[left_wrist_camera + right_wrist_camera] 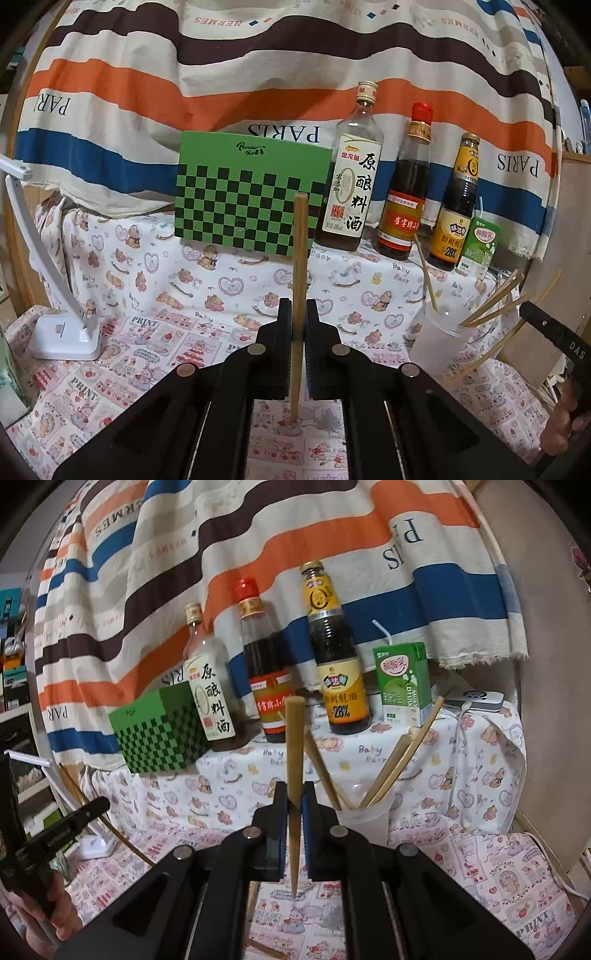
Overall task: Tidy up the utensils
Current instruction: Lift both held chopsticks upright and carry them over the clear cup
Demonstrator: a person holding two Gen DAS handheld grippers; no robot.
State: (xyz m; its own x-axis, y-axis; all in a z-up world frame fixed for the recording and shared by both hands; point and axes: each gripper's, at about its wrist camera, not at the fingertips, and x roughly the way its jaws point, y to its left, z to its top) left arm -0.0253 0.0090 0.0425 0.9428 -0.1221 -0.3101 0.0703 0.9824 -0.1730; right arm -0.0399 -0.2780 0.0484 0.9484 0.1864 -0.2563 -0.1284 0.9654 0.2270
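In the left wrist view my left gripper (298, 312) is shut on a wooden chopstick (300, 240) that stands upright, its lower end just above the printed cloth. To its right, a translucent plastic cup (436, 341) holds several chopsticks (493, 308). In the right wrist view my right gripper (294, 795) is shut on another wooden chopstick (294, 738), thick end up and pointed end down. The cup (365, 825) stands just right of those fingers, and several chopsticks (393, 766) lean out of it. Each view also shows the other tool's black body (550, 330) (74, 825), held by a hand.
Along the back stand a green checkered box (251, 199), three sauce bottles (352, 177) and a green drink carton (480, 245). A white lamp base (66, 338) sits at left, and a white device (476, 699) with a cable at back right. A loose chopstick (264, 949) lies on the cloth.
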